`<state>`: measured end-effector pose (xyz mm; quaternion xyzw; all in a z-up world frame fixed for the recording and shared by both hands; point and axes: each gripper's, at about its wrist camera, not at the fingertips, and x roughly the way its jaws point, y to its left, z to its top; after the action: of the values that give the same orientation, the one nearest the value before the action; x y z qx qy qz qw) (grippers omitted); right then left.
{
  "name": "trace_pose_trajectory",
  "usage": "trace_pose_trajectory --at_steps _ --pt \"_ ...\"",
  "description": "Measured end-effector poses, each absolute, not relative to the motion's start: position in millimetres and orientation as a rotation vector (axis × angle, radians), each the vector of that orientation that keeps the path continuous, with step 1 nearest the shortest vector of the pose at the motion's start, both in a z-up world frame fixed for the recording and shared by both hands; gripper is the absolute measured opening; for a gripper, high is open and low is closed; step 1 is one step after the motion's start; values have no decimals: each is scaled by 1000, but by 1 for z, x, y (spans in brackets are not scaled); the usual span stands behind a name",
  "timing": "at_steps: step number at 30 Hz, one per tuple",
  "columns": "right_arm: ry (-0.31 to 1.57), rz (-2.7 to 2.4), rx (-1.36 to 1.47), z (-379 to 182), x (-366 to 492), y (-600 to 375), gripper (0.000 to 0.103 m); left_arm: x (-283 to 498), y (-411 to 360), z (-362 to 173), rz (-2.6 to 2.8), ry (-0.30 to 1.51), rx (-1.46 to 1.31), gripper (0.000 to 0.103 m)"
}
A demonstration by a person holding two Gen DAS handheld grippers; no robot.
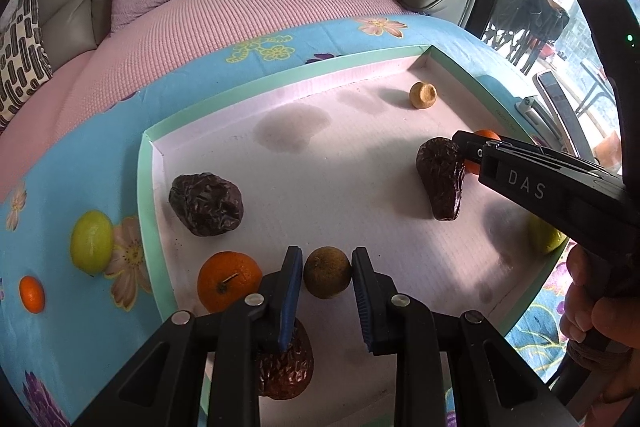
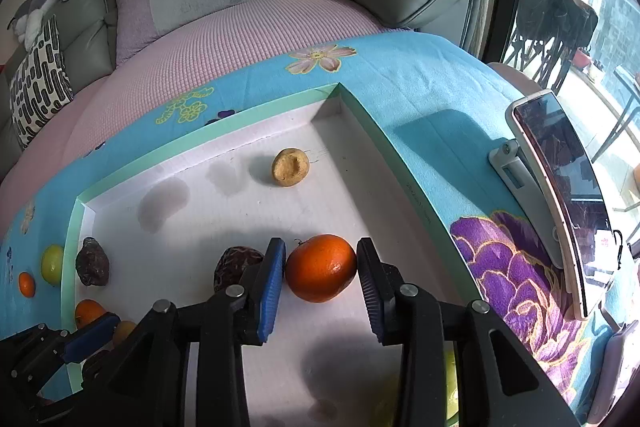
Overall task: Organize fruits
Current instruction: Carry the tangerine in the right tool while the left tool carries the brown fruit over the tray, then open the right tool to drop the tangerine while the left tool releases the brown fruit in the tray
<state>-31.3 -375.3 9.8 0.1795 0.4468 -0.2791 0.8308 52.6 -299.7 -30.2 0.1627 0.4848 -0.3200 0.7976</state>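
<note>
We have the left gripper (image 1: 326, 277) closed around a brownish-green round fruit (image 1: 327, 278) near the tray's (image 1: 146, 187) front edge, and the right gripper (image 2: 321, 269) around an orange (image 2: 321, 268) by the right wall; whether either pad presses, we cannot tell. Both are round, so a weak pinch could let them roll. The orange's stem points up-left; neither has a clear long axis.

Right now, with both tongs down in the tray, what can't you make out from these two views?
- Wrinkled dark fruit, left wrist view: mostly hidden under the left tongs.
- Yellow-green fruit, left wrist view: half hidden behind the right tongs' body.
- Small orange, left wrist view: mostly blocked by the right tongs; contact unclear.
- Phone screen, right wrist view: only glare, unreadable.
- Tray near edge: cut off in both views.
</note>
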Motion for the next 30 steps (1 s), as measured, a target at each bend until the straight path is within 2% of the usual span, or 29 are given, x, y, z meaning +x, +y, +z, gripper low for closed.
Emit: trace_pose_trajectory --at_steps 3,5,7,10,16,17,19,27,30 --pt "943 -587 381 12 -32 -374 48 51 -298 -25 -689 1033 345 32" --pt "943 -586 375 15 -32 -371 48 50 -298 -21 -688 1024 343 39" --pt "942 -587 365 17 -32 -369 50 49 -297 -17 -685 1016 340 60" --pt "929 -590 359 21 -33 -367 66 49 -294 -11 -673 1008 335 62" --pt "931 -585 355 23 -34 -363 68 47 -282 1 -601 961 356 80" --pt "932 -585 353 24 -34 -362 70 48 -279 2 -584 955 355 83" --pt "933 -587 345 24 -34 -360 78 51 -272 3 -533 943 353 94" --pt "945 -562 290 28 -26 -339 81 77 -227 -1 -349 963 248 102" --pt "943 -546 286 30 -23 -331 94 87 -209 -4 -273 973 212 103"
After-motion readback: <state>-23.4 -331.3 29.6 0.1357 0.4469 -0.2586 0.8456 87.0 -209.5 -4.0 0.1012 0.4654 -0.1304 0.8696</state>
